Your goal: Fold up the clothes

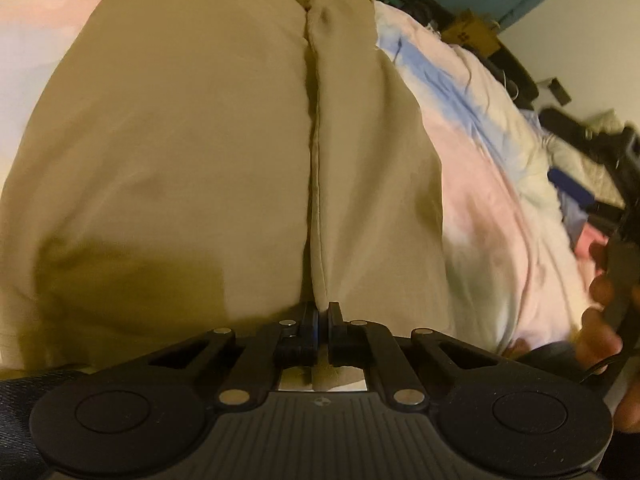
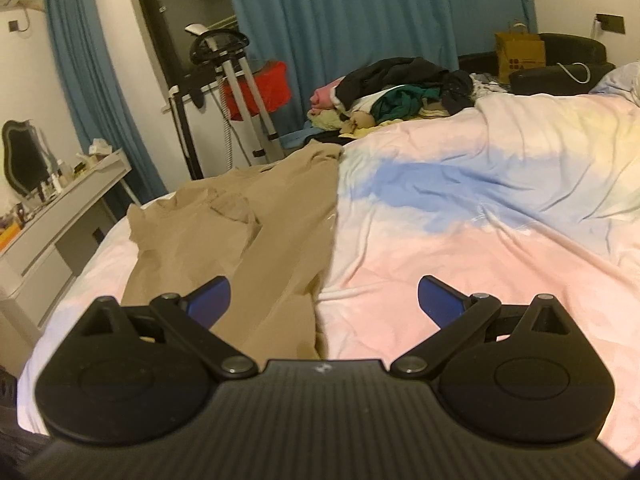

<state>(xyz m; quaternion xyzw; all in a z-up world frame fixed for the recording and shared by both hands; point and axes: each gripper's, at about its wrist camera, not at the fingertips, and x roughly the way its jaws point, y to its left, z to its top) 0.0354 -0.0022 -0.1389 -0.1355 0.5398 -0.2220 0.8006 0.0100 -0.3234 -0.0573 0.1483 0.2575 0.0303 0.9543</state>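
Jaws clamped on 1 tan garment (image 1: 200, 140)

We see broad open bed (image 2: 480, 240) surface ahead of the right hand-held gripper (image 2: 324, 300), whose jaws stand wide apart above it; nothing lies on the pastel cover to our right. To the left, the tan garment (image 2: 256, 240) spreads along the bed. A heap of clothes (image 2: 400, 88) blocks the far edge. Beyond the left edge stand a desk (image 2: 60, 208) and an exercise machine (image 2: 236, 76). The left hand-held gripper (image 1: 323, 316) is pressed close against the tan garment (image 1: 200, 140), leaving no gap.
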